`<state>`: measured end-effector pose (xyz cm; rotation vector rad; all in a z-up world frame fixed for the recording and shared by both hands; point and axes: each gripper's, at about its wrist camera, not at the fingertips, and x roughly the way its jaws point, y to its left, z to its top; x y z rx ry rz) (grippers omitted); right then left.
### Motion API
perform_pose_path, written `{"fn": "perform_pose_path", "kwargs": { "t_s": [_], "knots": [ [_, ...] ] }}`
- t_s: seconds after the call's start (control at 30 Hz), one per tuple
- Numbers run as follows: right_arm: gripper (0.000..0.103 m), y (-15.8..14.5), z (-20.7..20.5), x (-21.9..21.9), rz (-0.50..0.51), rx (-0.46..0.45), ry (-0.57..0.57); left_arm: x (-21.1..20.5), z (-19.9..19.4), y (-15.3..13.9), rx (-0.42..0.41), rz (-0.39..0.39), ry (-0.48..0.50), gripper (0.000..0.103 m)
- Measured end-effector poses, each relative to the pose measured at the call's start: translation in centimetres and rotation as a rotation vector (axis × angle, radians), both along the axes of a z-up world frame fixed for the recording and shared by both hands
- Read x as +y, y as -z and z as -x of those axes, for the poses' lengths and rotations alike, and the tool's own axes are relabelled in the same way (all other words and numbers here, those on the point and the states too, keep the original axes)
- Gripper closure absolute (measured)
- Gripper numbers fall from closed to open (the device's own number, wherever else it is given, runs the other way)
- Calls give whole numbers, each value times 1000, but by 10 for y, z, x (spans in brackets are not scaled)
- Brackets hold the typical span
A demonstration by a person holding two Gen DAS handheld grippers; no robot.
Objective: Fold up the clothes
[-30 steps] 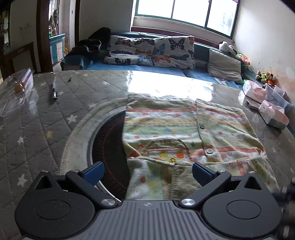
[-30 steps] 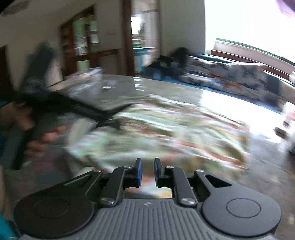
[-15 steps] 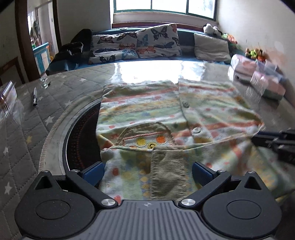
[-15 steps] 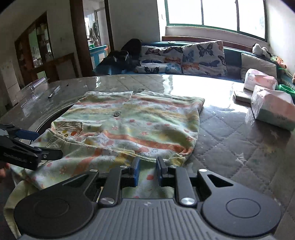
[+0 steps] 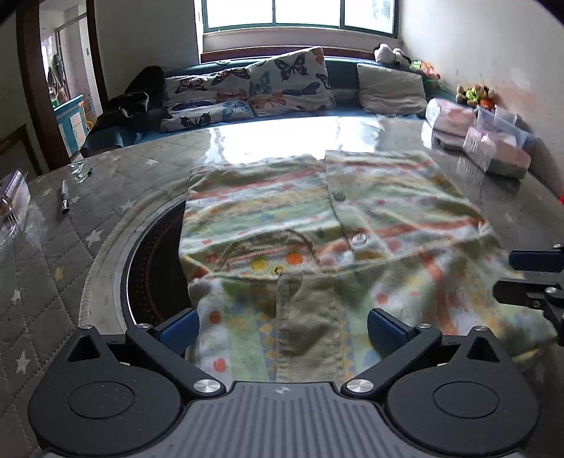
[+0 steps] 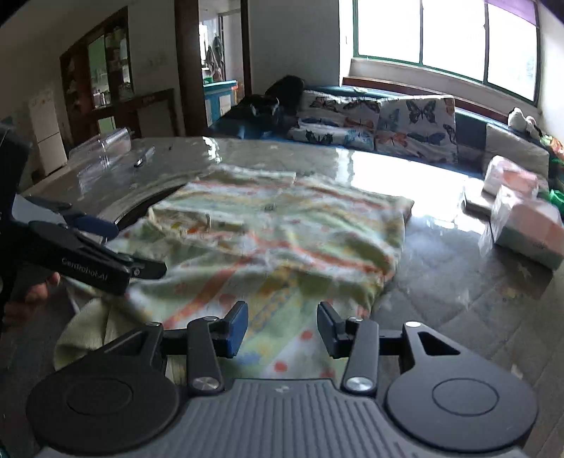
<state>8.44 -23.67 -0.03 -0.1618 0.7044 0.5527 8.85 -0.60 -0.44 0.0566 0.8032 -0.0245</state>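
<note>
Garment (image 5: 282,225) released, right fingers (image 6: 236,326) newly apart

Daylight pours in from the window (image 5: 299,16) behind the sofa, blown out to white in both views. It throws a hard glare patch across the glossy tabletop (image 5: 275,141). The room's left side is dim. Fisheye bending curves the edges, corners go black, and the patterned garment (image 6: 282,239) is smeared by motion blur.
</note>
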Motion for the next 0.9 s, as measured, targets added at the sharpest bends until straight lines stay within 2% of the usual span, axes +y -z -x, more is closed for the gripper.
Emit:
{"fn": "perform_pose_path", "kwargs": {
  "t_s": [0.1, 0.2, 0.37, 0.5, 0.63, 0.77, 0.9],
  "knots": [
    [58, 9, 5, -3, -4, 31, 12, 2, 3, 3, -8, -15, -5, 0],
    [55, 5, 15, -3, 15, 12, 4, 4, 7, 1, -8, -22, -7, 0],
    [55, -5, 30, -12, 20, -8, 2, 5, 22, -8, -37, -26, 9, 0],
    [55, 6, 35, -16, 50, 25, 13, 3, 27, 1, -36, -64, 28, 0],
    [55, 2, 38, -18, 61, 19, 12, 5, 30, -1, -43, -76, 26, 0],
    [54, -11, 36, -9, 37, -24, -15, 9, 33, -11, -70, -73, 16, 0],
    [54, -6, 26, 13, 7, -24, -56, 6, 30, -8, -61, -78, 19, 0]
  ]
}}
